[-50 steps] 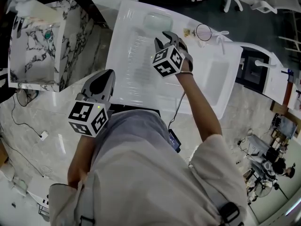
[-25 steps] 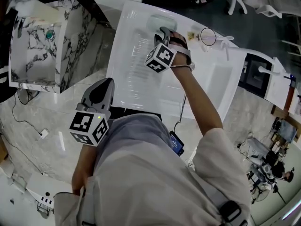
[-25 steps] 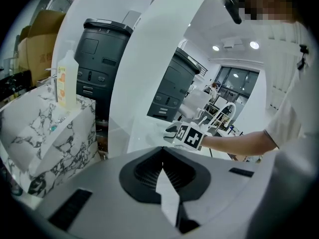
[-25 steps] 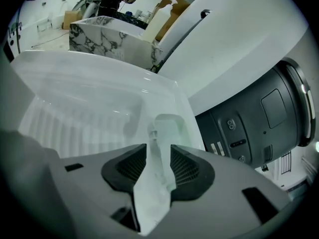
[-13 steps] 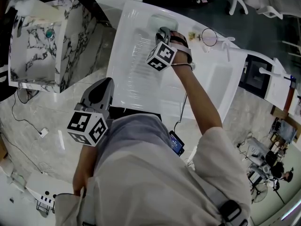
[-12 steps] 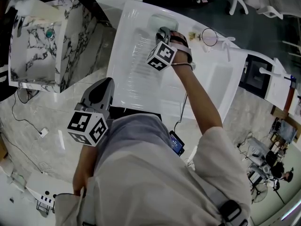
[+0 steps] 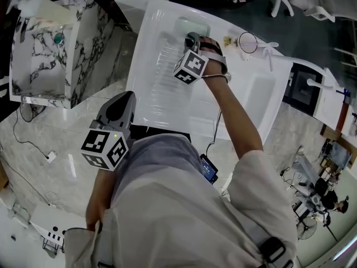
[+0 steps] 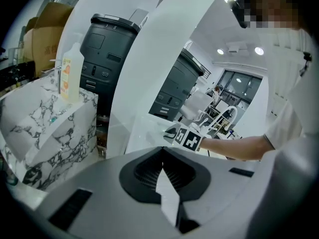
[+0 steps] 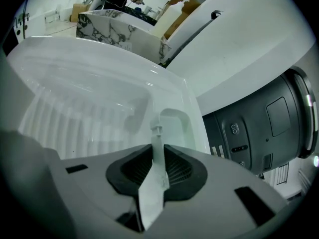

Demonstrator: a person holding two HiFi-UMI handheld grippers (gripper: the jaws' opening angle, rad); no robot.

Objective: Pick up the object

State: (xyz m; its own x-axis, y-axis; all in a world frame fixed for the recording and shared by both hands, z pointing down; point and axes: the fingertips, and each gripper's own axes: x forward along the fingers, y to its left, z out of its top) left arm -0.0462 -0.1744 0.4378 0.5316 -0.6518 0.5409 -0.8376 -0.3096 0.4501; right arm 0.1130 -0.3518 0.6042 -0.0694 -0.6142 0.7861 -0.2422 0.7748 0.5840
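A thin, pale plastic piece (image 9: 156, 133) with a small knob on top stands upright between the jaws of my right gripper (image 9: 158, 156). Those jaws have just been closing, and their dark pads now press on it from both sides. In the head view the right gripper (image 7: 192, 39) reaches to the far end of the white ribbed drainboard (image 7: 162, 88), beside a small rounded recess (image 7: 192, 24); the piece itself is hidden there. My left gripper (image 7: 124, 97) hangs low near the person's body, off the drainboard. Its jaws (image 8: 162, 156) are shut with nothing between them.
A marble-patterned block (image 7: 44, 54) stands at the left with a bottle (image 8: 71, 78) on it. A sink basin (image 7: 254, 96), a white faucet (image 7: 266, 50) and a wire ring (image 7: 248, 42) lie to the right. Dark machines (image 9: 269, 118) stand behind the counter.
Two seconds ago the right gripper was nearer on the drainboard; it moved out to the far recess and has stayed there. The left gripper has kept its place.
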